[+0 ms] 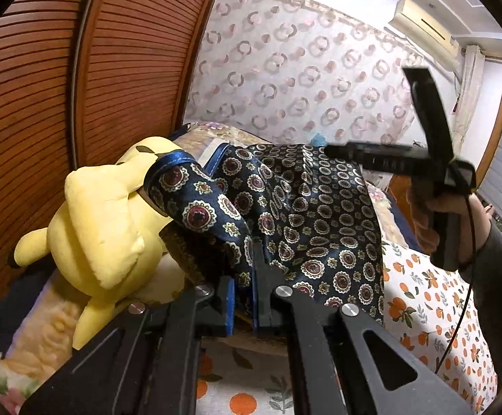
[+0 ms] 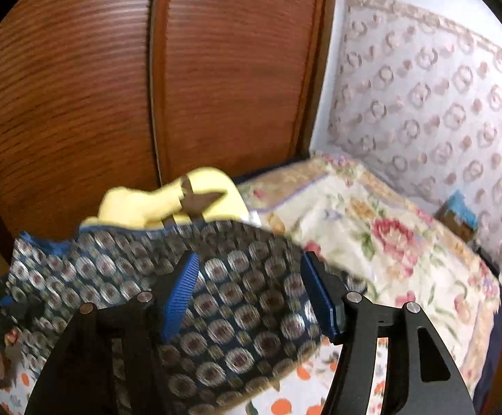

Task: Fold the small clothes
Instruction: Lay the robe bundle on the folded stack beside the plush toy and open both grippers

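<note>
In the left wrist view, the left gripper [image 1: 244,297] is tilting upward, pinching the navy medallion-print satin garment [image 1: 306,214], which is hanging above the orange-print bedsheet [image 1: 423,297] beside a yellow plush toy [image 1: 105,221]. In the right wrist view, the right gripper [image 2: 251,294] is standing spread wide, the blurred garment [image 2: 216,311] draping between its blue pads [image 2: 178,297].

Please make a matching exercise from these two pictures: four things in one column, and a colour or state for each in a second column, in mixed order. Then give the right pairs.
Things:
1. left tool
2. right tool
3. plush toy
4. bedsheet

Colours or states:
A. yellow, lying beside the wooden wardrobe
B. white with an orange fruit print
C. shut on the patterned dark blue cloth
D. open, the cloth showing between its blue pads

Pairs: 1-C, 2-D, 3-A, 4-B
</note>
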The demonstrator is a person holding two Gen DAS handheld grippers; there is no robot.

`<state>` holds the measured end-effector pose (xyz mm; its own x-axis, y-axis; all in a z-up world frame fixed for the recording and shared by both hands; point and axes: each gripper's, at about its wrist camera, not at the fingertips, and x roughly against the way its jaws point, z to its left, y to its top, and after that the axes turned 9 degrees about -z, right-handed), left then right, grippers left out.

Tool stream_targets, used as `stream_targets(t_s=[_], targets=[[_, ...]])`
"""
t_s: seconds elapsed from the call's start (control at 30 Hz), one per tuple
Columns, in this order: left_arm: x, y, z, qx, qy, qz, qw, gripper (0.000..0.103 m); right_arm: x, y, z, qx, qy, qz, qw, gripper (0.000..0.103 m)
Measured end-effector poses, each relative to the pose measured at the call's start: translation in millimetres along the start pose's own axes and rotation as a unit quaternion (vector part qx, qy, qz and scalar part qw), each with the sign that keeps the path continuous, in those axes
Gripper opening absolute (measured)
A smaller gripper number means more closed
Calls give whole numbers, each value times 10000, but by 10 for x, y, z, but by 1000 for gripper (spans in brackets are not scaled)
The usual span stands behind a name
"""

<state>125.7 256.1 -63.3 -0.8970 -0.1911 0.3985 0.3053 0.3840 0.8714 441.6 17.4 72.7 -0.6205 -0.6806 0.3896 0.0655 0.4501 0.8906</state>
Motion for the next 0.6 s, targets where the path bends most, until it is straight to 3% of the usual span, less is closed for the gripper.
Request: stream_targets(t_s=[0.23,0.4,0.47,0.6], targets=[[12,19,-40,-253,196,-25,9995,21,-342,-146,-68,-270,-38,378,9989,63],[74,66,-63,-450,261,-87,9986,52,-429,-74,8,-347,-122,293,9989,64],[94,74,-73,-544,278,-95,9981,83,-422,-96,35,-386,-160,253,9988,64],[164,94,-74,-642,275,-167,9974,95,-331,-215,107,-467,-185,151,9986,64]])
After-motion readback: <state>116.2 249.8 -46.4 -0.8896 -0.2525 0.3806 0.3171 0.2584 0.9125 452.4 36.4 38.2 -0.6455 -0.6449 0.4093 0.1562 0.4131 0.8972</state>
